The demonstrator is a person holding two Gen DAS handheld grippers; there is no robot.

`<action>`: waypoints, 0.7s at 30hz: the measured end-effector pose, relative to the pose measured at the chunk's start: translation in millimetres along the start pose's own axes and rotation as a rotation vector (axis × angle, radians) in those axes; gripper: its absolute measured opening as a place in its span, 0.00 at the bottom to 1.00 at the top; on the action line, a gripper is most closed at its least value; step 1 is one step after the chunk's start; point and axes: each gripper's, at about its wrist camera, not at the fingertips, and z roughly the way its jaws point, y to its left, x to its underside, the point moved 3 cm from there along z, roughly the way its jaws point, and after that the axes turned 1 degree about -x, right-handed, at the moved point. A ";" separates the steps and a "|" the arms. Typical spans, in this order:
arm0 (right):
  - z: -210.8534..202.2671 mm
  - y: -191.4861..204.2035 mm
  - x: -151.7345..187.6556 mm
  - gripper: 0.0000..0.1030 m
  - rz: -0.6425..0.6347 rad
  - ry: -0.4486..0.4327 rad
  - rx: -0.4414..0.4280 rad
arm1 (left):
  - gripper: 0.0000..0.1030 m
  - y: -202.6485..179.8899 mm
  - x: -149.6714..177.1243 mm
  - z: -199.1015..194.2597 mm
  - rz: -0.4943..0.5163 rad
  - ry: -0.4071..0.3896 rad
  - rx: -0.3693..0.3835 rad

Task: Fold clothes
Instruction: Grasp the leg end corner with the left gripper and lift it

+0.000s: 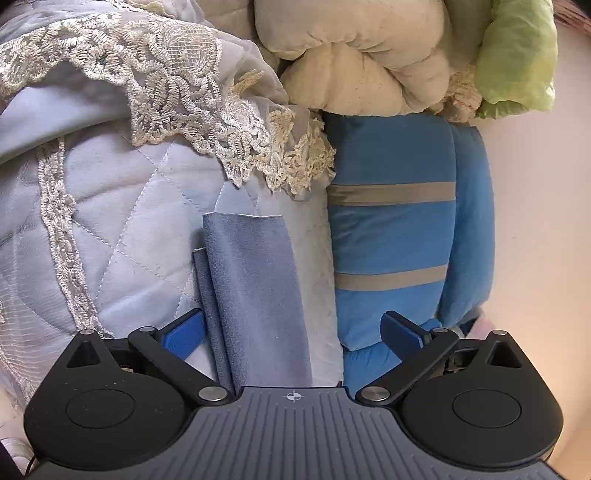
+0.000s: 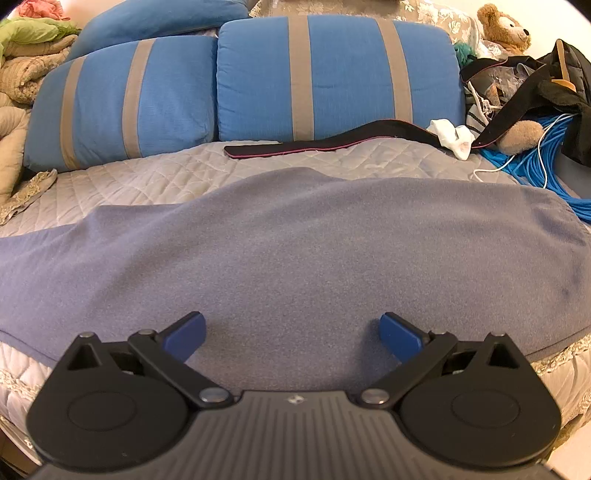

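Right wrist: hovering wide-jawed right gripper over spread grey-blue garment, left gripper straddling its doubled end, likely mid-fold, needing an edge grasp.

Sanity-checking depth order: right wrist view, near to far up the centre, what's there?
right gripper → grey-blue garment → quilted bed cover → black strap → blue striped cushion

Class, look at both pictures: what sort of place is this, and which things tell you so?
Probably a bedroom at home: a quilted bedspread covers a bed, striped blue pillows lean at its back, and a teddy bear sits in the corner.
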 end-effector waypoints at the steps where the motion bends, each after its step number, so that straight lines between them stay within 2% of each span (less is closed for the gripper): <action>1: -0.1 0.0 0.1 1.00 0.000 -0.001 0.000 | 0.97 -1.0 0.3 -0.2 0.004 0.005 -0.004; 2: -0.1 -0.1 0.1 1.00 0.000 -0.001 -0.001 | 0.82 -3.9 0.3 0.4 0.023 0.020 -0.016; 3: 0.0 -0.6 0.0 1.00 0.000 -0.001 0.000 | 0.55 -7.6 -0.5 2.3 0.050 0.031 -0.038; 4: 0.1 -0.9 -0.1 1.00 0.000 0.000 0.000 | 0.44 -12.3 -0.2 2.3 0.086 0.037 -0.066; 6: 0.0 -1.0 -0.1 1.00 -0.001 -0.001 0.000 | 0.13 -21.8 0.8 1.4 0.162 0.045 -0.100; 9: -0.5 -0.7 -0.1 1.00 0.001 -0.004 -0.002 | 0.06 -39.9 4.6 -4.5 0.275 0.051 -0.099; 17: -10.1 11.4 -2.6 1.00 0.020 -0.053 -0.018 | 0.05 -107.6 40.0 -31.0 0.655 0.078 -0.057; 19: -18.2 27.4 -2.8 1.00 -0.005 -0.088 -0.068 | 0.05 -127.0 55.6 -38.1 0.754 0.082 -0.036; 21: -25.4 60.6 -2.0 1.00 -0.085 -0.136 -0.112 | 0.05 -145.7 72.4 -43.2 0.845 0.085 -0.021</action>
